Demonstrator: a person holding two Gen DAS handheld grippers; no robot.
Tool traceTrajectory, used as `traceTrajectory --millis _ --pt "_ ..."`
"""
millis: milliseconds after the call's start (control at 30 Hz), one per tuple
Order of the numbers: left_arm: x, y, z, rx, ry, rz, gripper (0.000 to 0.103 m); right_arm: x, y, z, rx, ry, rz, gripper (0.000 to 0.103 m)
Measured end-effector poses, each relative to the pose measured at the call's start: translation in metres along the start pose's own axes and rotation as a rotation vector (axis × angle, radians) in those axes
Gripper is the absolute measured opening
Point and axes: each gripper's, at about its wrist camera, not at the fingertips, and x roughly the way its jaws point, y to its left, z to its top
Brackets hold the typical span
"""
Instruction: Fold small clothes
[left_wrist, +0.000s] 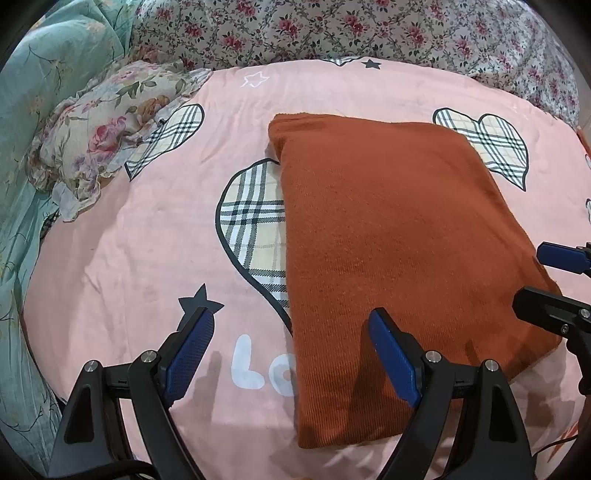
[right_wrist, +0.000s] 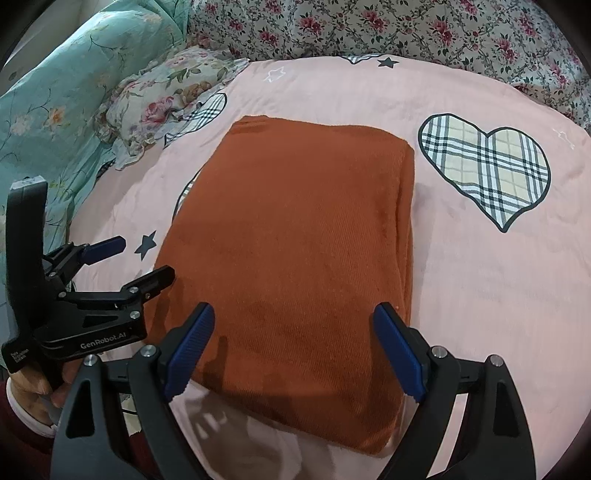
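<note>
A rust-orange knit garment (left_wrist: 388, 236) lies folded into a flat rectangle on the pink bedcover (left_wrist: 147, 240); it also shows in the right wrist view (right_wrist: 291, 266). My left gripper (left_wrist: 291, 328) is open and empty, just above the garment's near left edge. My right gripper (right_wrist: 293, 325) is open and empty over the garment's near end. The left gripper also shows at the left in the right wrist view (right_wrist: 142, 258), jaws apart. The right gripper's tips show at the right edge of the left wrist view (left_wrist: 546, 277).
A floral ruffled pillow (left_wrist: 103, 133) lies at the back left on teal bedding (left_wrist: 26, 110). A rose-print quilt (left_wrist: 351, 29) runs along the back. The bedcover has plaid hearts (right_wrist: 487, 170) and stars.
</note>
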Motion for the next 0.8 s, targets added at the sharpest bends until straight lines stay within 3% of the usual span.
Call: traceTrajectory --millis 800 --pt "-0.0088 -0.0063 0.0010 0.011 -0.018 -0.014 0.086 -0.0027 -0.0017 0.0029 0.020 -0.017 0.002 0.088"
